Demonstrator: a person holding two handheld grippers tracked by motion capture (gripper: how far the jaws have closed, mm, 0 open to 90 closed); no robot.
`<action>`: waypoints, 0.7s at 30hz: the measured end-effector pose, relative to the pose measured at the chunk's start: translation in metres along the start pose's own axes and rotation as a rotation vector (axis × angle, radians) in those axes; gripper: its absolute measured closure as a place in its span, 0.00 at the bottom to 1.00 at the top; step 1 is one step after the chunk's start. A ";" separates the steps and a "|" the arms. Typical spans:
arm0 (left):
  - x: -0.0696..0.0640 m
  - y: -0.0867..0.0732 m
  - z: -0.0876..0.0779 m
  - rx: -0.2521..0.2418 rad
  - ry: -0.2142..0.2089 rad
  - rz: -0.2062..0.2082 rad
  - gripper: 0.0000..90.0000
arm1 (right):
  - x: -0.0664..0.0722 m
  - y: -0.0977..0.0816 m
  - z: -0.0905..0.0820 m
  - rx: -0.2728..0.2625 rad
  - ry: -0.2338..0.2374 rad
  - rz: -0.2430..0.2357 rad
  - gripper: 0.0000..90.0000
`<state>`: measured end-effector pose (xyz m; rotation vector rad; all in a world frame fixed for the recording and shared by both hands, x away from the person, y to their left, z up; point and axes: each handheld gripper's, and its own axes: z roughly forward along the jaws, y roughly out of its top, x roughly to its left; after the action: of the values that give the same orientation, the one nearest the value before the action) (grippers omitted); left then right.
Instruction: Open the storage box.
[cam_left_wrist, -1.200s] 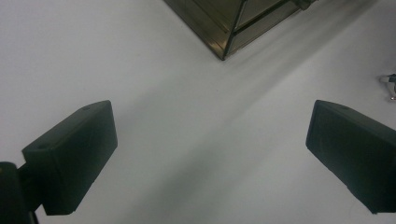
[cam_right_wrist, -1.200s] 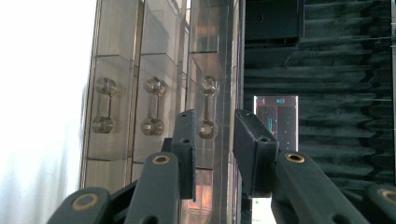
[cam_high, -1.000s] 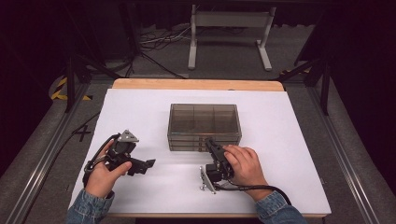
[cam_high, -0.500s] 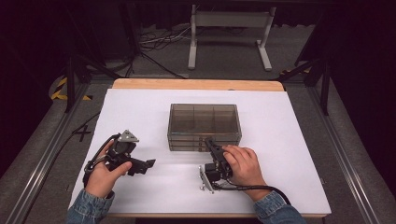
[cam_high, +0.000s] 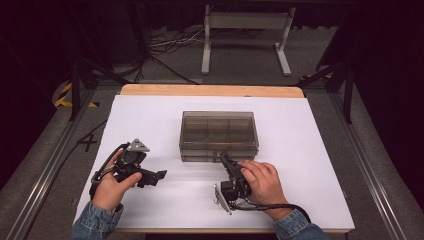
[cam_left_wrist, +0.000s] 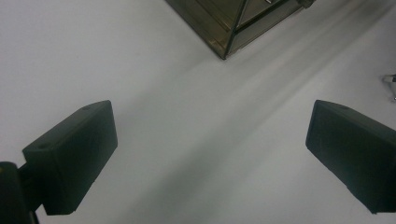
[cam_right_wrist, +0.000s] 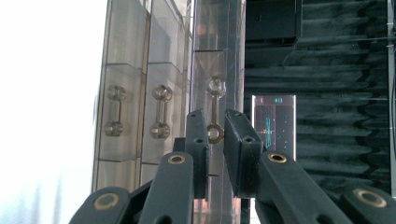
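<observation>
right gripper (cam_high: 223, 158) jaws just narrowed onto the drawer handle (cam_right_wrist: 215, 110) at the box's (cam_high: 218, 135) near edge; left gripper (cam_high: 159, 174) wide over bare table (cam_high: 310, 150).

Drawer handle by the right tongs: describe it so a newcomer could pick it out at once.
On the white table stands a smoky clear plastic drawer box with three stacked drawers. In the right gripper view its front shows three small clear bar handles side by side. The one meant is the handle at the right of that row, between the tips of the right tongs; the other two have nothing around them.

right tongs (cam_right_wrist: 215, 135) | jaws narrowed | around drawer handle (cam_right_wrist: 215, 108)
</observation>
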<state>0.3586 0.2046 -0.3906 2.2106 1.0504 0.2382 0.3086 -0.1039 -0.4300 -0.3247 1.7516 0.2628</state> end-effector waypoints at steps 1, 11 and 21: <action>0.000 0.000 0.000 0.000 0.000 -0.002 0.03 | 0.001 0.001 -0.003 -0.006 0.001 -0.003 0.90; 0.001 0.001 0.000 -0.002 -0.007 -0.002 0.03 | 0.002 0.003 -0.009 -0.010 0.010 -0.008 0.89; 0.002 0.002 0.001 0.000 -0.011 -0.004 0.03 | 0.001 0.000 -0.012 -0.029 0.022 0.019 0.81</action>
<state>0.3614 0.2052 -0.3902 2.2071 1.0488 0.2242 0.2975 -0.1081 -0.4284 -0.3329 1.7744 0.2998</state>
